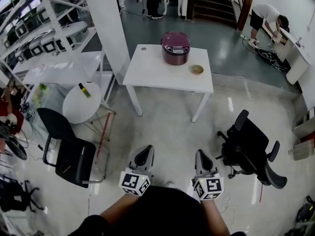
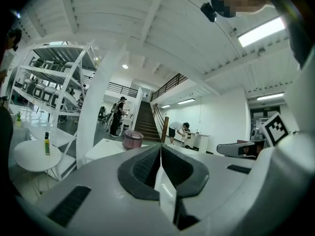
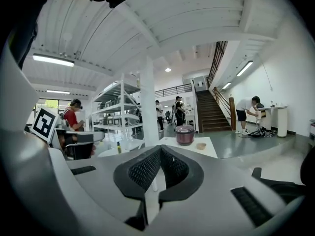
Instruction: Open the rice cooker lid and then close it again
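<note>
Maroon rice cooker (image 1: 175, 47): stands with its lid down near the far edge of the white table (image 1: 147, 75), well ahead of you.

Small tan bowl (image 1: 197, 70): on the same table, near the cooker's right side.

Left gripper (image 1: 146, 150): you hold it low in front of your body, pointing level toward the table. Its jaws are pressed together with nothing between them.

Right gripper (image 1: 201, 154): beside the left one and on the same heading, tipped slightly downward. Its jaws are likewise closed tight and empty.

Pale glossy floor (image 1: 167, 117): lies between both grippers and the table, so they are well apart from the cooker.

Round white table (image 1: 74, 109): to your left, carrying one dark bottle (image 1: 84, 90) with a yellow label.

Black office chair (image 1: 74, 156): at your left, just below the round table.

Second black chair (image 1: 248, 149): at your right.

White pillar (image 1: 110, 23): rises just left of the cooker's table.

Dark staircase (image 1: 211, 1): at the far back.

Person (image 1: 266, 16): bent over a white counter (image 1: 295, 53) at the far right.
</note>
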Action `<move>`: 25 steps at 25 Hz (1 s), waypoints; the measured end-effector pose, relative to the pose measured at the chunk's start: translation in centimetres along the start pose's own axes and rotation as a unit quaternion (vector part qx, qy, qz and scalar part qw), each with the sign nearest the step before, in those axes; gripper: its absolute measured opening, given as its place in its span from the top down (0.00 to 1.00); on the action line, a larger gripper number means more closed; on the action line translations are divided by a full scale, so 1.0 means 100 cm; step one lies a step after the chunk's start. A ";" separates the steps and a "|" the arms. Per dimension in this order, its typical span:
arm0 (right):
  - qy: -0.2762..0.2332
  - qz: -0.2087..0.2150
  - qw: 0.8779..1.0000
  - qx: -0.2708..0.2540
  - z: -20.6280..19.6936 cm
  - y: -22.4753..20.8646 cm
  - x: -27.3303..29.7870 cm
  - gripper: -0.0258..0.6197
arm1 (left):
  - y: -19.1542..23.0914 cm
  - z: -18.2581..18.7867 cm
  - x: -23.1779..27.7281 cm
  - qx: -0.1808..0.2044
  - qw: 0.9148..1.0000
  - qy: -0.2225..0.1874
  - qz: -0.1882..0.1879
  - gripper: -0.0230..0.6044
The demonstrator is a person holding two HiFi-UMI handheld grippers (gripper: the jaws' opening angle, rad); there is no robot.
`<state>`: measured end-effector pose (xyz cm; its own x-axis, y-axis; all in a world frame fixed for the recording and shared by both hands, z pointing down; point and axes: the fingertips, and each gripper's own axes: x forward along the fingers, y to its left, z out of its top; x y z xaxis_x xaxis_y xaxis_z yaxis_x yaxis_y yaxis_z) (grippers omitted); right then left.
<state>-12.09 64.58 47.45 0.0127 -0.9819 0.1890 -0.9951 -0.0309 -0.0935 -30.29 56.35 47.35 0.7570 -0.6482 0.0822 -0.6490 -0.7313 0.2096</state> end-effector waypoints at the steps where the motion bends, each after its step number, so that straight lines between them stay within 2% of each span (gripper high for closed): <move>1: -0.001 -0.001 1.000 0.000 0.000 -0.002 -0.001 0.96 | 0.000 -0.001 0.000 0.001 1.000 0.000 0.000 0.95; 13: 0.000 0.002 1.000 0.005 -0.002 -0.010 -0.006 0.94 | -0.006 -0.006 0.000 0.000 1.000 0.004 -0.013 0.94; 15: 0.003 0.002 1.000 0.009 -0.005 -0.012 -0.004 0.78 | -0.007 -0.010 0.002 -0.004 1.000 0.011 -0.019 0.76; 18: 0.015 -0.006 1.000 0.016 -0.013 -0.018 -0.005 0.62 | -0.007 -0.015 0.006 -0.011 1.000 0.017 -0.018 0.62; 20: 0.021 -0.009 1.000 0.015 -0.016 -0.022 -0.007 0.61 | -0.007 -0.018 0.008 -0.013 1.000 0.020 -0.015 0.56; 25: 0.030 0.000 1.000 0.009 -0.023 -0.026 -0.008 0.61 | -0.011 -0.029 0.007 -0.016 0.999 0.033 -0.022 0.54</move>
<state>-9.69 65.90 49.77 0.0067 -0.9689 0.2472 -0.9931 -0.0354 -0.1118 -28.79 57.29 50.02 0.7887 -0.5996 0.1358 -0.6131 -0.7509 0.2456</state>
